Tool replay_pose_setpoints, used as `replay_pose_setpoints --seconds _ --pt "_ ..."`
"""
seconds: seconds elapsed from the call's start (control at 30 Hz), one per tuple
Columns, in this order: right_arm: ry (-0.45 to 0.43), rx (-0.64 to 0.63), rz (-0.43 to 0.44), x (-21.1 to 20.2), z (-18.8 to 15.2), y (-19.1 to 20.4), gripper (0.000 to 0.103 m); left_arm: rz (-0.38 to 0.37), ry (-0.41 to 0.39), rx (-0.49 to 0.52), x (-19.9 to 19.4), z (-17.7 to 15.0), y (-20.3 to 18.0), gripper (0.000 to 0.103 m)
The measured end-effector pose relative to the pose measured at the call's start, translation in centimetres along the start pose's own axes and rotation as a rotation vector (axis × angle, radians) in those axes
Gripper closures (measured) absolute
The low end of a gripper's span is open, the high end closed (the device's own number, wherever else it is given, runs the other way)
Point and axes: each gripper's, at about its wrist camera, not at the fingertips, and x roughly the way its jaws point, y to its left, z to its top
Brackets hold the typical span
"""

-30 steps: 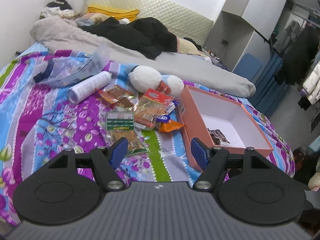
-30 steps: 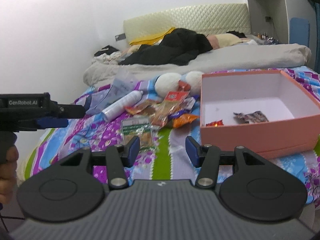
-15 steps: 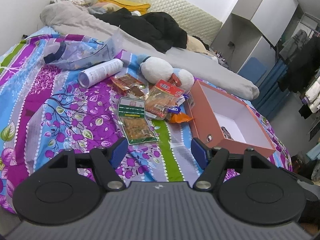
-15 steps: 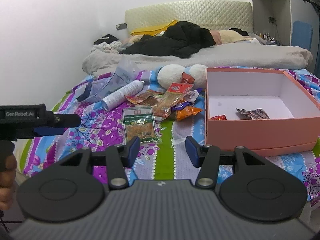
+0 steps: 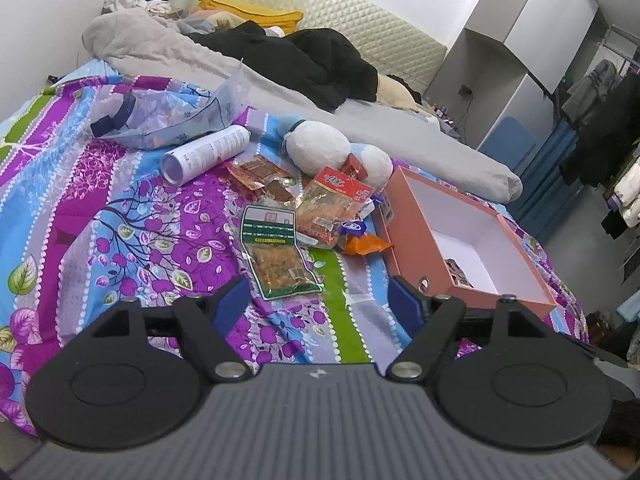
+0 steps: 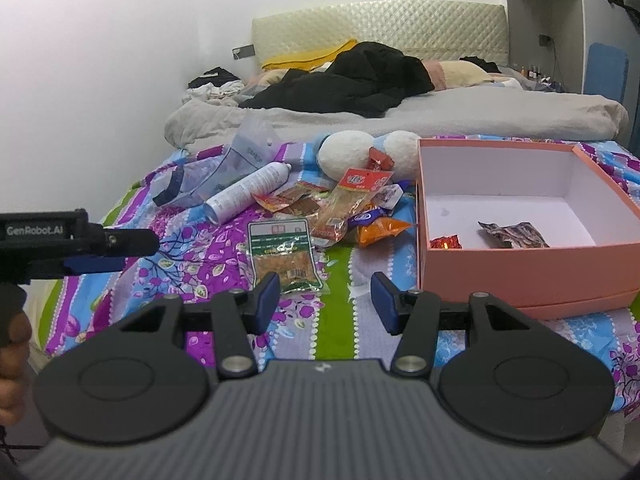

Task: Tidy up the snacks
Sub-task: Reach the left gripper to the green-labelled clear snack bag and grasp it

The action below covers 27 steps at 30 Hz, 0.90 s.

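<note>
A pile of snack packets lies on the flowered bedspread: a green-labelled bag (image 5: 276, 256) (image 6: 284, 256) nearest, a red-labelled bag (image 5: 332, 208) (image 6: 352, 200) behind it, and an orange packet (image 5: 364, 245) (image 6: 380, 230) beside the box. The pink open box (image 5: 416, 256) (image 6: 520, 272) stands to the right and holds a small red packet (image 6: 445, 242) and a dark wrapper (image 6: 512, 234). My left gripper (image 5: 318, 300) hovers just short of the green-labelled bag, its jaws opening with nothing between them. My right gripper (image 6: 325, 298) is open and empty, near the bed's front edge.
A white spray can (image 5: 204, 154), a clear plastic bag (image 5: 160, 116) and a white plush toy (image 5: 320, 152) lie behind the snacks. A grey duvet (image 5: 400, 132) and black clothes (image 5: 312, 56) cover the bed's far half. A hand (image 6: 12, 356) holds the left gripper.
My left gripper has come closer to and lower over the snack pile, and its jaws stand slightly wider. The right gripper has barely moved.
</note>
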Motion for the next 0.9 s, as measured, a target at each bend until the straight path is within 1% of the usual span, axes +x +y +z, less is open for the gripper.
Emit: replay_pose_setpoints --seconds 0.23,0.33,0.53,0.63,0.7,0.77,0.9 --pt "0.028 -0.017 -0.007 0.9 0.0 -0.1 0.050 0.004 0.033 0.007 1.8 0.0 0.1 0.021" --pt "0.032 -0.044 -0.010 1.6 0.1 0.2 0.050 -0.011 0.055 -0.009 3.1 0.0 0.5 0.021" --pt "0.062 -0.101 -0.025 4.1 0.2 0.4 0.050 -0.007 0.107 -0.048 7.0 -0.1 1.7 0.022" --pt "0.070 -0.111 -0.015 5.7 0.3 0.4 0.050 -0.013 0.130 -0.068 9.1 -0.2 2.6 0.022" --pt "0.073 -0.129 -0.022 6.9 0.4 0.6 0.050 -0.016 0.142 -0.073 10.6 -0.2 3.3 0.025" --pt "0.073 -0.142 -0.022 8.0 0.5 0.7 0.051 -0.023 0.163 -0.083 12.1 -0.2 4.0 0.035" --pt "0.078 -0.178 0.003 10.6 0.3 1.0 0.051 -0.043 0.178 -0.118 15.0 -0.3 5.6 0.045"
